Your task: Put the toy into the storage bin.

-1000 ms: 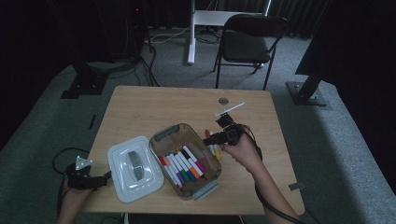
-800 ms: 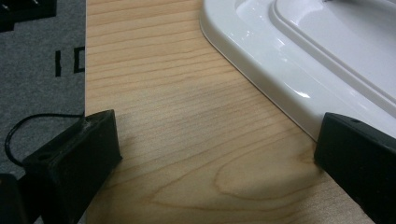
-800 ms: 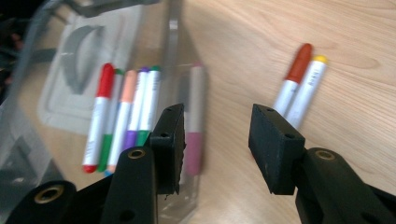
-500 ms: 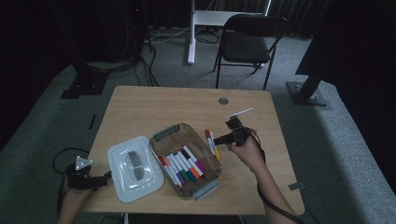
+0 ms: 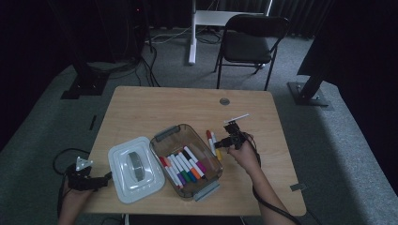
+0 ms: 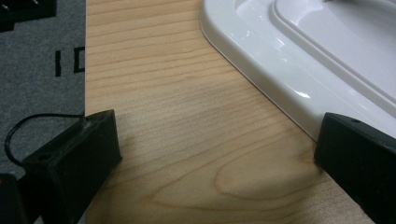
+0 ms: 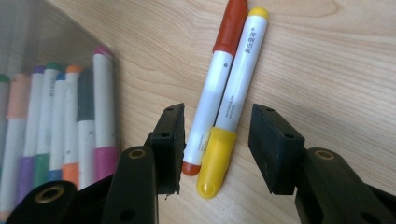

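A red marker (image 7: 219, 70) and a yellow marker (image 7: 240, 79) lie side by side on the wooden table (image 5: 155, 108), just right of a clear box (image 5: 165, 132) that holds several coloured markers (image 5: 185, 168). My right gripper (image 7: 222, 149) is low over the pair, open, with one jaw on each side of their near ends. In the high view the right gripper (image 5: 225, 142) sits beside the red marker (image 5: 209, 138) and yellow marker (image 5: 216, 146). My left gripper (image 6: 215, 158) rests open at the table's front left corner (image 5: 101, 180), next to the white lid (image 6: 289, 60).
The white lid (image 5: 135, 168) lies left of the clear box. A round grommet (image 5: 225, 101) is set in the table's far side. A black folding chair (image 5: 248, 44) stands behind the table. The table's left edge (image 6: 85, 70) drops to grey carpet.
My right gripper has come down over the red and yellow markers, jaws no wider or narrower. The left gripper, the box and the lid have not moved.
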Demonstrator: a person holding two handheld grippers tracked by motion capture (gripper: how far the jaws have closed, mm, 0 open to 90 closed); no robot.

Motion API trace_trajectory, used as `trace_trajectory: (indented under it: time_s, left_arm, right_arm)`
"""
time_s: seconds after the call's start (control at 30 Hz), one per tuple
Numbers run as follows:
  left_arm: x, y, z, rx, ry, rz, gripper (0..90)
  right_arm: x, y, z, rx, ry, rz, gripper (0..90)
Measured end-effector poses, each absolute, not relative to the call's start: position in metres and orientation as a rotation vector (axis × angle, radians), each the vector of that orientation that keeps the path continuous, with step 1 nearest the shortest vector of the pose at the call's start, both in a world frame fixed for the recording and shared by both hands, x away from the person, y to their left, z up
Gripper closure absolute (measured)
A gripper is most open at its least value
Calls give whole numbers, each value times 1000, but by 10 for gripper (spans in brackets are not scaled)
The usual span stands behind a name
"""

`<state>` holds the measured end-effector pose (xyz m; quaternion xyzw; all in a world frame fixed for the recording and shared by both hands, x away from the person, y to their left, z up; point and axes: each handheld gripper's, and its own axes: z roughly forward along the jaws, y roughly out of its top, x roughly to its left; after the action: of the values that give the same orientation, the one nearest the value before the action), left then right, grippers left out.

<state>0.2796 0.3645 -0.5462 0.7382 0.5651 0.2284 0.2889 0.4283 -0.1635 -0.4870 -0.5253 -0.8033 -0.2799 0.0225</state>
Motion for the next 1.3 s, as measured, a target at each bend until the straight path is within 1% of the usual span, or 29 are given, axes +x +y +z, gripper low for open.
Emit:
trace_trajectory:
  time_s: [0.77, 0.9, 1.07, 1.3]
  left_arm:
    - [280, 365, -546, 1971, 1508, 610, 6]
    - [280, 365, -546, 1970, 1508, 610, 6]
    - [280, 365, -546, 1971, 1508, 610, 6]
    - [280, 365, -546, 1970, 1508, 610, 6]
  right_arm:
    - [444, -151, -508, -1712, -2444, -763, 564]
    - [445, -151, -507, -1730, -2453, -750, 586]
    - [446, -156, -511, -1767, -2453, -699, 595]
    - [448, -171, -510, -1807, -2425, -717, 622]
